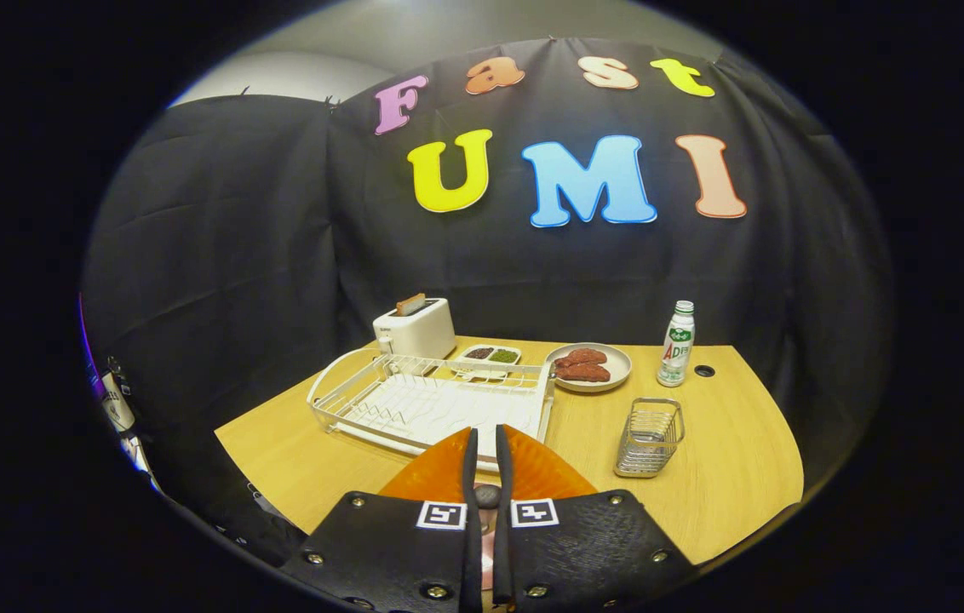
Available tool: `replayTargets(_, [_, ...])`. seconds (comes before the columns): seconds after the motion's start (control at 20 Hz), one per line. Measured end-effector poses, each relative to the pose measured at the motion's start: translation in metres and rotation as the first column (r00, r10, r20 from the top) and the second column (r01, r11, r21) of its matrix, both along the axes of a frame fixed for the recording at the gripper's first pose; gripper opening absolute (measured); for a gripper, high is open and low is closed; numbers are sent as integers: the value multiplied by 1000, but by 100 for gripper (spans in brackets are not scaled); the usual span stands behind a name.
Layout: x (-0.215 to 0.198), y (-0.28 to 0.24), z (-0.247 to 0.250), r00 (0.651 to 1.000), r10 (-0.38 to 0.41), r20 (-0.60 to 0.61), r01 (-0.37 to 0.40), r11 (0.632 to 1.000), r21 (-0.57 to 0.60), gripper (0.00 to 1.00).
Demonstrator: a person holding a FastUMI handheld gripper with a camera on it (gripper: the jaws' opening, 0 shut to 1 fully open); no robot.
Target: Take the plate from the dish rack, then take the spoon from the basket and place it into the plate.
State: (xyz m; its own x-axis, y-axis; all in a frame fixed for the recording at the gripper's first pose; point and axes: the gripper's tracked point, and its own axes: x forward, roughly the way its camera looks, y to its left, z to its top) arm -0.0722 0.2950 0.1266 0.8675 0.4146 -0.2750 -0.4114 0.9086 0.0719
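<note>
Tongs narrowed, fingers pinching a spoon handle over the orange plate lying on the tabletop, dish rack just beyond, wire basket standing beside.

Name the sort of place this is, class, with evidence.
Likely a staged kitchen tabletop in a booth: a toaster, a dish rack and a cutlery basket on a wooden table. The claw grips an orange plate.

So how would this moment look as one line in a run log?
gripper: shut on orange plate | dish rack: just beyond fingers | basket: beside rack, contents unclear | spoon step: not yet done
</note>
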Motion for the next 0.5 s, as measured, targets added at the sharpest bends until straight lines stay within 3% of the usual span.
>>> replayTargets(0.5, [19, 69, -42, 995, 74, -62, -76, 996, -41, 7])
